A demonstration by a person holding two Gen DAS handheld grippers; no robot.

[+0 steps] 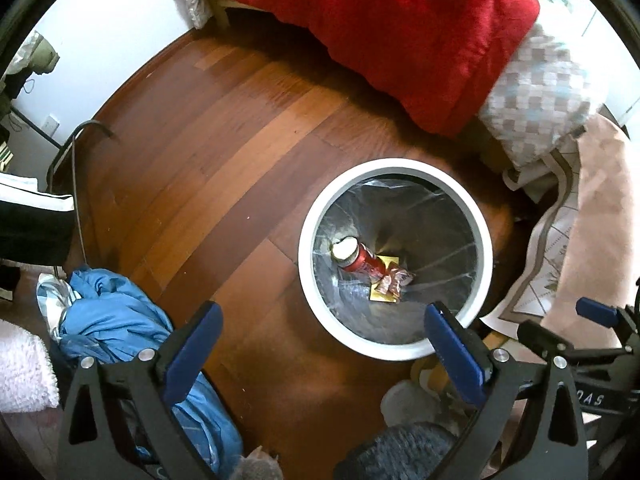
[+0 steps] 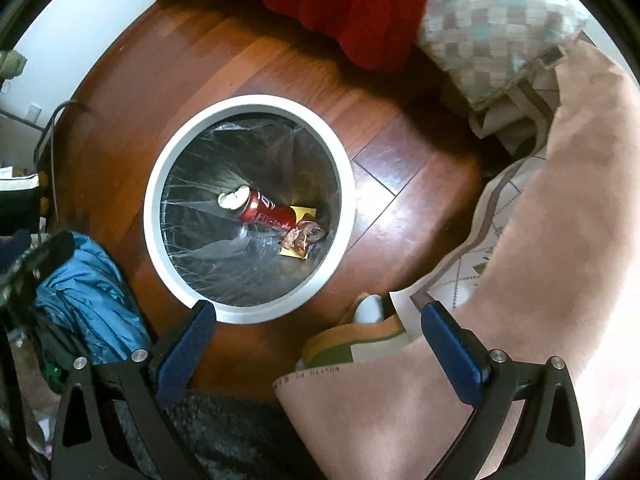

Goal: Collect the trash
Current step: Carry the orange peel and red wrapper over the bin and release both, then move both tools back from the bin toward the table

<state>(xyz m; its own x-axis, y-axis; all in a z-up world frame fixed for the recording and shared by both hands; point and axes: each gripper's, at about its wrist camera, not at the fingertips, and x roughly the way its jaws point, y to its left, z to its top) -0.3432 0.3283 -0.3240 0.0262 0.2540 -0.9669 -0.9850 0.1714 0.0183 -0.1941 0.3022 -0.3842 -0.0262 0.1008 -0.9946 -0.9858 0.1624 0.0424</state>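
Bin (image 1: pixel 308 216) ahead of my left gripper (image 1: pixel 320 344), white rim just past right fingertip, fingers spread wide, nothing between. Red can (image 1: pixel 362 260) lies on its side at bin bottom, crumpled wrapper (image 1: pixel 394 280) touching it, yellow paper (image 1: pixel 384 294) under both. My right gripper (image 2: pixel 318 334) also wide apart, empty; bin rim (image 2: pixel 160 168) touching its left fingertip in view. Blue cloth (image 2: pixel 88 292) left of it, pink blanket (image 2: pixel 560 240) right.

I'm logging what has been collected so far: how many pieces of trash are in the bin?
3 in the white bin: a red can lying on its side, a crumpled wrapper at its end, and a yellow paper beneath both. More may be hidden underneath.
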